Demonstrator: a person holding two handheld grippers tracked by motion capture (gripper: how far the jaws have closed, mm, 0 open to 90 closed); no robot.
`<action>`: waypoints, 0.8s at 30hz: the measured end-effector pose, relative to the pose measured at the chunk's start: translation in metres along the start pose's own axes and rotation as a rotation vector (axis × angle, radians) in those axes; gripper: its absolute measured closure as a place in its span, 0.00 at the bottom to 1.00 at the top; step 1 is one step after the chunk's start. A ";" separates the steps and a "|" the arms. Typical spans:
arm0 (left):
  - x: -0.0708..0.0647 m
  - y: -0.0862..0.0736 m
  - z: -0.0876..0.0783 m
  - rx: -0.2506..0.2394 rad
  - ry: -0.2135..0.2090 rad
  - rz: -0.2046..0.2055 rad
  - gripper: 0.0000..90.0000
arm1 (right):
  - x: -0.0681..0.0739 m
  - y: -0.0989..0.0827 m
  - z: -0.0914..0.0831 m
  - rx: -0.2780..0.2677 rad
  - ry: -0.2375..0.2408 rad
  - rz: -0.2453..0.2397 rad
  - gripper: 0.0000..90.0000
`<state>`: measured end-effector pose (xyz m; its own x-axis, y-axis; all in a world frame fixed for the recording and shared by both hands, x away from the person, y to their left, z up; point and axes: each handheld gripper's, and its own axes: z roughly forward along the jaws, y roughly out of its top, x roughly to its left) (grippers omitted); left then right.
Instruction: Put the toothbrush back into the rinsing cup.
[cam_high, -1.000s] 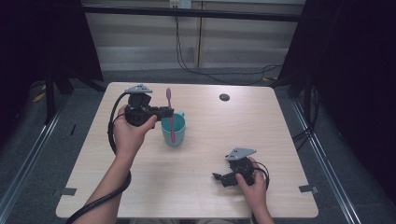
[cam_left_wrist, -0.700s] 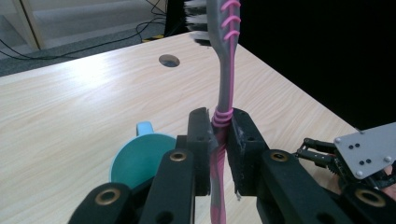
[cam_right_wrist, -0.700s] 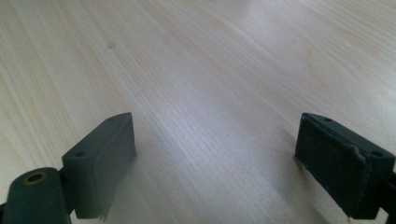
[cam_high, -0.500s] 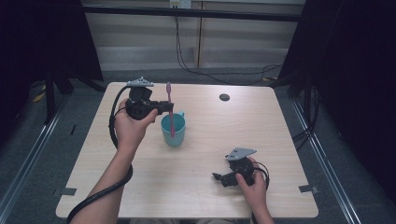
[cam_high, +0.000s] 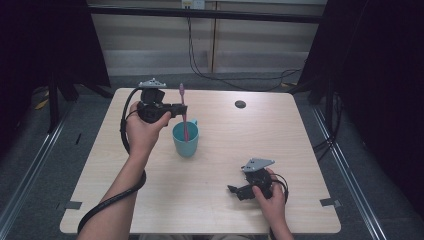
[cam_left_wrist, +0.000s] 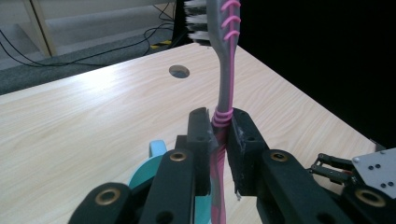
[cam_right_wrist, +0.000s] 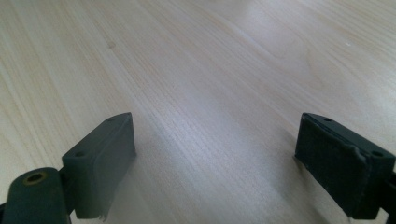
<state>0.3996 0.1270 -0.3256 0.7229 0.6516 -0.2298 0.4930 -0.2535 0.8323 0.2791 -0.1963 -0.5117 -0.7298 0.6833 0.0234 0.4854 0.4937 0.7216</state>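
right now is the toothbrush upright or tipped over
Upright: the toothbrush stands bristles-up, clamped in the left gripper, lower end inside the teal cup.

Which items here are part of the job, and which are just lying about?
In the job:
- toothbrush, upright, clamped in the left tongs
- teal cup, the brush's lower end inside it

Lying about:
- right tongs, open, resting on the table, holding nothing
- round hole in the tabletop near the far edge
- cables on the floor beyond the table
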 end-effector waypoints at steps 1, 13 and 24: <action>0.000 0.000 0.001 -0.005 0.001 -0.008 0.89 | 0.000 0.000 0.000 0.000 0.000 0.000 0.13; 0.003 0.009 0.004 -0.010 0.010 0.008 0.89 | 0.000 0.000 0.000 0.000 0.001 -0.001 0.13; 0.008 0.008 0.011 -0.006 0.025 0.010 0.89 | 0.000 0.000 0.000 -0.001 0.001 0.000 0.13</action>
<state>0.4152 0.1223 -0.3261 0.7153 0.6670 -0.2084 0.4826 -0.2557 0.8377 0.2792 -0.1962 -0.5118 -0.7304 0.6826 0.0240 0.4846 0.4932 0.7225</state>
